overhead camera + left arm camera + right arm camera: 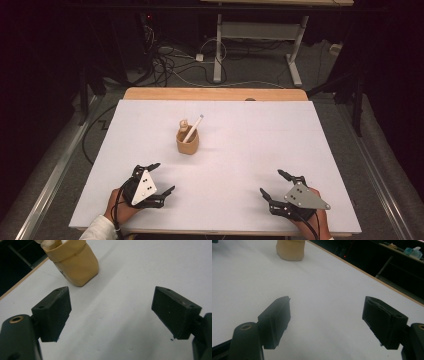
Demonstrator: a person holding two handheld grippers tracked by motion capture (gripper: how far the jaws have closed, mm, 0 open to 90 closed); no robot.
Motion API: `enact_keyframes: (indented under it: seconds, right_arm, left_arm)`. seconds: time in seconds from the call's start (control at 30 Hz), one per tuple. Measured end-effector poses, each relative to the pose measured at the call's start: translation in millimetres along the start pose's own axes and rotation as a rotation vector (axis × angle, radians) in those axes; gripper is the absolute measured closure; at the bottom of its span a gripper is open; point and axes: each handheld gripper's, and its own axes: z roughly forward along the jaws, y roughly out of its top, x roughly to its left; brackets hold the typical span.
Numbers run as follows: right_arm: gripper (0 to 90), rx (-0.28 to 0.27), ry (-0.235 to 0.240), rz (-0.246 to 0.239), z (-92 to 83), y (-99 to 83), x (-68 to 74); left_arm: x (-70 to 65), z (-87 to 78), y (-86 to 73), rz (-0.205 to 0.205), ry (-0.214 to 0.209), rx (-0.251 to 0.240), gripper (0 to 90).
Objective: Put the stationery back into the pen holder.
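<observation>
While both grippers rest low on the white table (250, 150), near the bottom edge of the high view, nothing is held yet. The left gripper (159, 179) sits at lower left with its jaws spread wide and empty; the right gripper (274, 184) sits at lower right, equally wide and empty. A small tan cup (187, 142) stands upright just left of the frame's centre, well apart from both tools. A pale stick (193, 128) leans out of it toward the upper right, beside a short tan item whose nature is too small to tell.

This looks like the very start: the approach to the cup has not begun. The next move likely calls for one gripper to travel up the frame toward the cup, staying wide until its jaws flank the cup or the stick.

From the left gripper view, the cup (75, 263) sits at upper left, its top cut off. From the right gripper view, its base (290, 250) shows at the top edge, blurred.
</observation>
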Motion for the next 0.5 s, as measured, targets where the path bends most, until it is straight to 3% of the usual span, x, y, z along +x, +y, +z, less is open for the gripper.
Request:
enact_keyframes:
  seconds: [0.5]
  right_arm:
    - [22.8, 0.003, 0.001, 0.021, 1.4, -1.6, -2.0]
  left_arm:
    - [1.1, 1.7, 0.8, -0.014, -0.002, -0.002, 15.6]
